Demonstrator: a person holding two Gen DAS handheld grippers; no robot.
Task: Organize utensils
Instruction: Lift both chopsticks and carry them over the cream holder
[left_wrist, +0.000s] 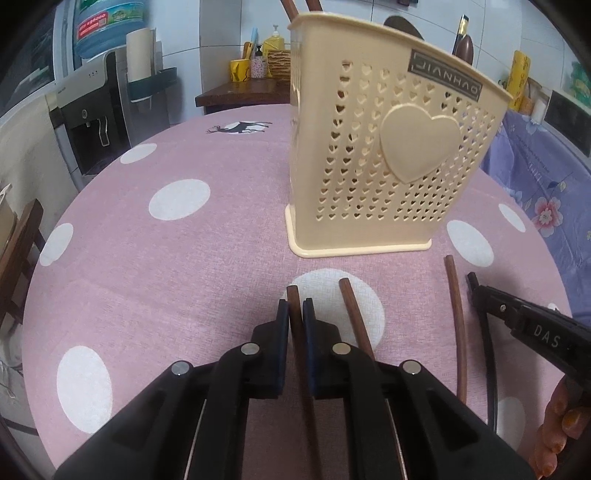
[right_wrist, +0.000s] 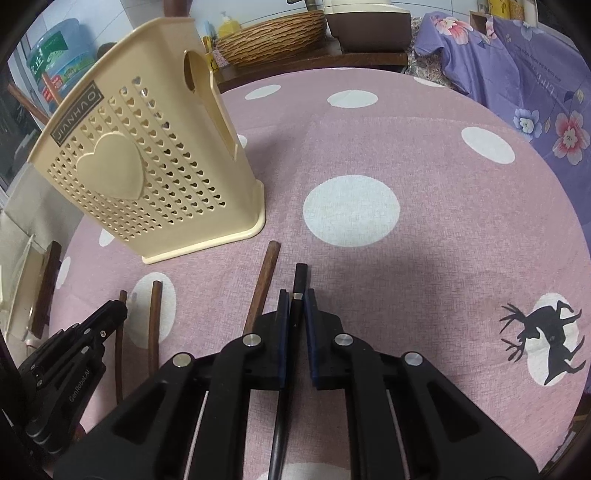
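Left gripper (left_wrist: 294, 308) clamps a brown chopstick (left_wrist: 295, 317); right gripper (right_wrist: 295, 301) clamps a black chopstick (right_wrist: 298, 280). 2 brown sticks (left_wrist: 455, 317) lie on the worktop (left_wrist: 184, 258) before the cream holder (left_wrist: 388, 155), which already holds some.

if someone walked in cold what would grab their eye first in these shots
Probably the cream utensil holder with its big raised heart, standing upright on the pink polka-dot tablecloth. Next, each gripper is closed on a stick: the left gripper on a brown chopstick, the right gripper on a black chopstick, with more brown chopsticks loose between them.
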